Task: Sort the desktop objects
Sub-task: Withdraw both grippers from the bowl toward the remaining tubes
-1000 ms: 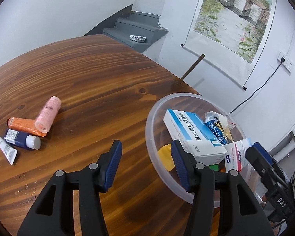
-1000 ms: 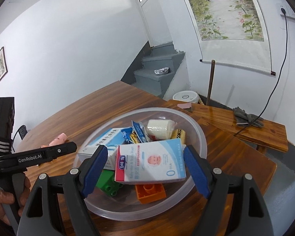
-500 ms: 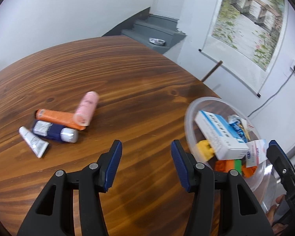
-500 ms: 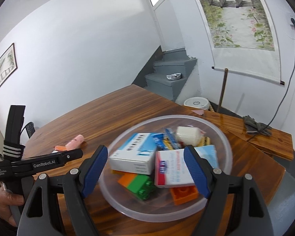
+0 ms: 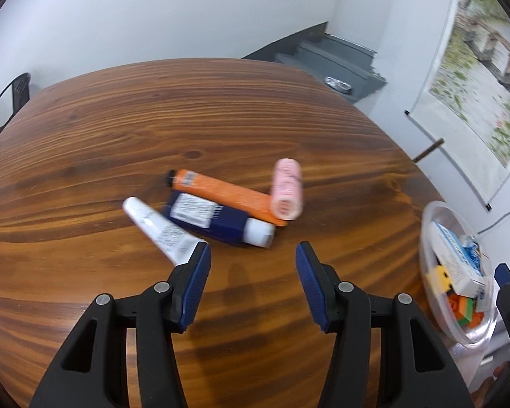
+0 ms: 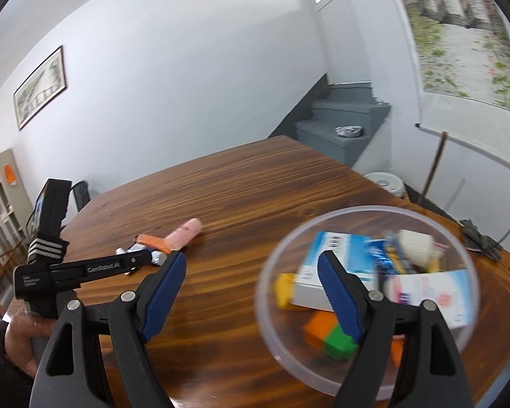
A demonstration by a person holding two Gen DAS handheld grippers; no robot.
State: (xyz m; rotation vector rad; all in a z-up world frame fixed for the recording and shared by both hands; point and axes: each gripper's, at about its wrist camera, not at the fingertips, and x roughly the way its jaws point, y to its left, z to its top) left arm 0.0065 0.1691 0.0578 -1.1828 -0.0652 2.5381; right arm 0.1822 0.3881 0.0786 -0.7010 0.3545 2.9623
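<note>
- The left gripper (image 5: 251, 258) hangs over a round wooden table (image 5: 119, 129), its blue-padded jaws spread wide with nothing between them.
- Just ahead of it lies a small cluster of four items, touching or overlapping: a white tube (image 5: 159, 229), a dark blue tube (image 5: 217, 219) with a white cap, an orange tube (image 5: 221, 192) and a pink roll (image 5: 286, 188) resting across the orange tube's end.
- The white tube's crimped end sits beside the tip of the left jaw; the gripper is aimed at this cluster, probably to pick up one item next.
- The right gripper (image 6: 251, 284) is also released and empty, held low over the table between the cluster and a clear plastic bowl (image 6: 272, 306).
- The bowl stands at the table's right side, well apart from the tubes, and holds white-and-blue boxes (image 6: 333, 265), a white roll (image 6: 414, 244) and yellow, orange and green blocks (image 6: 338, 341).
- Judging by this, the bowl gathers sorted items, and the four loose ones remain to be dealt with.
- Both views are slightly blurred, so label text cannot be read.
</note>
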